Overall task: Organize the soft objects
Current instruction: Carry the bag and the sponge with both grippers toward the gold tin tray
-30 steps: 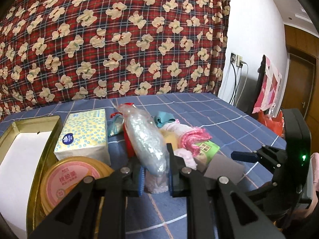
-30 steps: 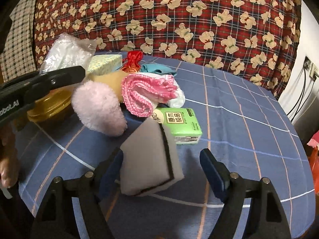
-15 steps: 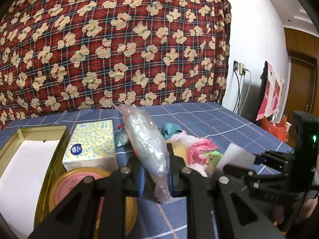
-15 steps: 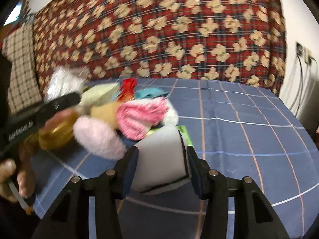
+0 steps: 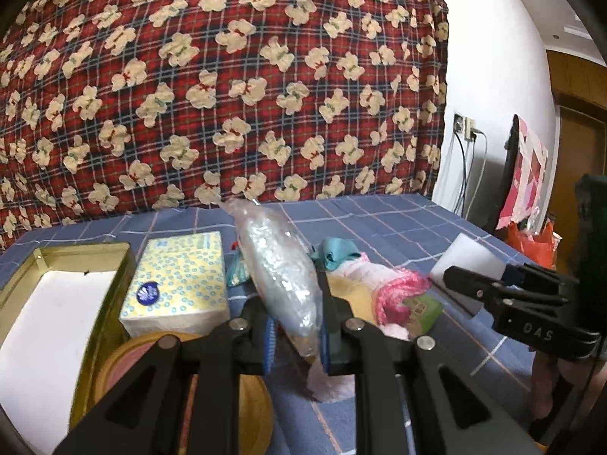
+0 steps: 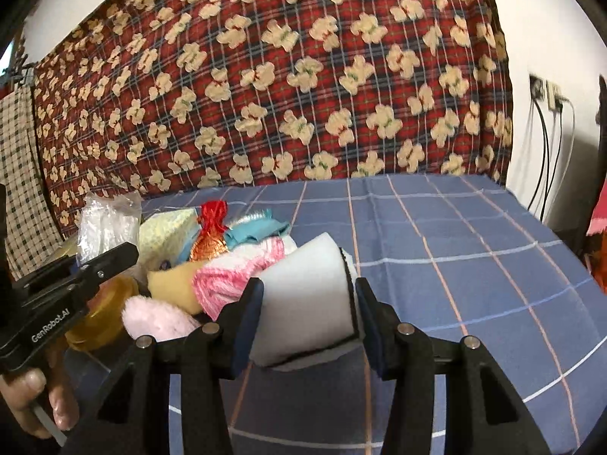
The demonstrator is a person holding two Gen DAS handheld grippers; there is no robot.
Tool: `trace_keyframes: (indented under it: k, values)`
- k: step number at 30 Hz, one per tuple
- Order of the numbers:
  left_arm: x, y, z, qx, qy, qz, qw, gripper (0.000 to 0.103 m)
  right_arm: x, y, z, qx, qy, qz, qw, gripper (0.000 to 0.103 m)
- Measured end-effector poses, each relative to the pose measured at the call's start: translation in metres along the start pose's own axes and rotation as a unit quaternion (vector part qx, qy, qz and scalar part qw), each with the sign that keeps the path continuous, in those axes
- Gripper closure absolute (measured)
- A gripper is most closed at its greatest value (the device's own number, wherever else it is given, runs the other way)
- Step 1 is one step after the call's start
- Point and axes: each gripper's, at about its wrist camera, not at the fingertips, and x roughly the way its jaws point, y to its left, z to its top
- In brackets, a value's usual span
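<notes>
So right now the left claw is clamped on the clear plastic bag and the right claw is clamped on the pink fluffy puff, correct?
Not quite. The right claw is clamped on the white sponge, not the pink puff, which lies untouched in the pile; the right wrist view shows this. The left claw is indeed clamped on the clear plastic bag.

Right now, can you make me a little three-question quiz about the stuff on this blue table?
1. True or false: the left gripper holds a clear plastic bag.
2. What is squeezed in the right gripper? A) white sponge B) tissue pack C) gold tin
3. Fill in: the yellow dotted tissue pack sits right beside the gold ____.

Key: 1 true. 2 A, the white sponge. 3 tin.
</notes>
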Motion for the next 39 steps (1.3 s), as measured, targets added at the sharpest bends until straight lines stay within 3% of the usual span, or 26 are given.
trace_keyframes:
  k: [16, 26, 39]
  values:
    - [0.0, 0.016, 0.004, -0.002, -0.017, 0.025, 0.9995, 0.088, 0.011, 0.03, 0.015, -0.022, -0.079, -0.045, 0.996, 0.052]
    - [0.003, 0.026, 0.005, -0.016, -0.012, 0.029, 0.9994, 0.088, 0.027, 0.051, 0.025, -0.023, -0.099, -0.052, 0.993, 0.052]
    - [-0.004, 0.041, 0.003, -0.04, -0.028, 0.075, 0.996, 0.088, 0.032, 0.072, 0.026, -0.031, -0.109, -0.059, 0.992, 0.052]
